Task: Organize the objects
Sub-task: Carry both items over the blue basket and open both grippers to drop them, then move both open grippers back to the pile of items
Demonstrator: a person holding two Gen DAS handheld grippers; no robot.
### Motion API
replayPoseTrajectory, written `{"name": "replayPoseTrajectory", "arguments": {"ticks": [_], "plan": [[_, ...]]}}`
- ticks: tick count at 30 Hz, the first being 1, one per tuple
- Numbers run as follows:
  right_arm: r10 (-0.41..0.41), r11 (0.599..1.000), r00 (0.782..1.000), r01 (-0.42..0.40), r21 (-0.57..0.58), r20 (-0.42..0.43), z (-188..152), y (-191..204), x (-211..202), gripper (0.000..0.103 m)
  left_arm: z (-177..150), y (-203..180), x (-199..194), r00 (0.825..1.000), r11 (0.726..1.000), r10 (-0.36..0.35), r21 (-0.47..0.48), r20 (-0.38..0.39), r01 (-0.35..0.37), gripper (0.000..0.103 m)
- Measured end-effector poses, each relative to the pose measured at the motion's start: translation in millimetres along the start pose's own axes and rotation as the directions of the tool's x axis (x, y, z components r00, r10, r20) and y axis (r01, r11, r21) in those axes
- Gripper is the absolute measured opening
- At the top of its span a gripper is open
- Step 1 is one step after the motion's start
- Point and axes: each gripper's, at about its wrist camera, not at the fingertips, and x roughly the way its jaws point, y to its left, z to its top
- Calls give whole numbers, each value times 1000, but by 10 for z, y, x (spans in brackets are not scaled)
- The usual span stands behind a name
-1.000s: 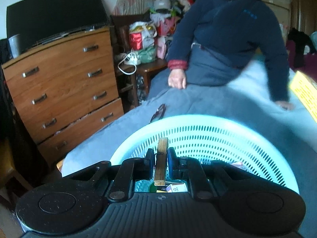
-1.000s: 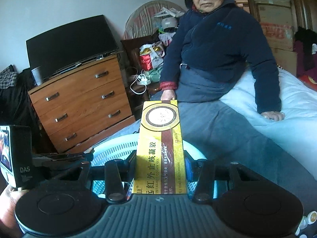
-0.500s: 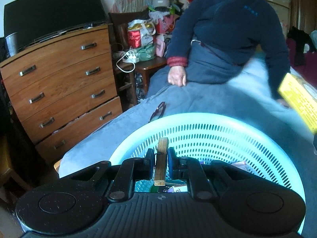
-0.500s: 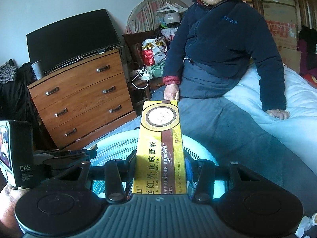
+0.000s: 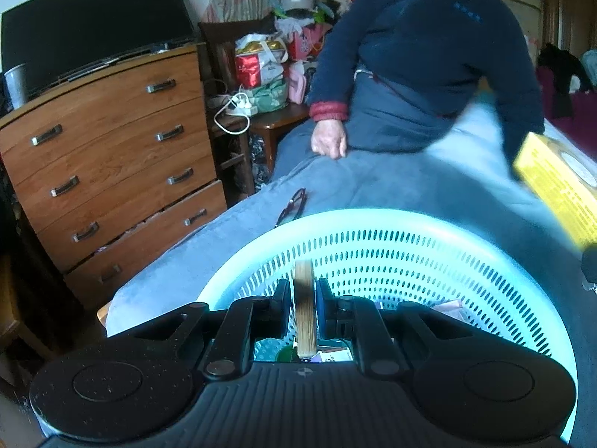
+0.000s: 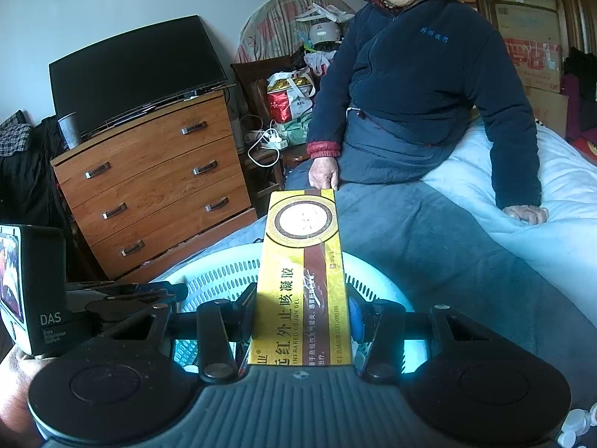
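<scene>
Left wrist view: the jaws of the left gripper (image 5: 304, 300) are clamped narrow on a thin flat wooden piece (image 5: 304, 313), seen edge-on and upright between them, above the round, perforated pale-blue plastic basket (image 5: 391, 235) on the grey blanket (image 5: 391, 183). Small packets lie in the basket's bottom.

Right wrist view: the jaws of the right gripper (image 6: 302, 311) grip a long, glossy yellow cardboard box (image 6: 303, 287) by its sides; it juts forward over the basket (image 6: 220, 280).

Both wrist views face forward (close) over the shared basket (image 5: 373, 231).
</scene>
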Motion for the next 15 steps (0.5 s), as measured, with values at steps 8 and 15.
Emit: {"name": "replayPoseTrajectory", "arguments": {"ticks": [8, 15], "plan": [[-5, 1000, 999, 3, 24, 54, -53, -72, -142, 78, 12, -127, -84, 998, 999, 34, 33, 54, -36, 63], [-76, 992, 973, 53, 111, 217, -941, -638, -1008, 81, -44, -367, -629, 976, 991, -129, 68, 174, 119, 76]]}}
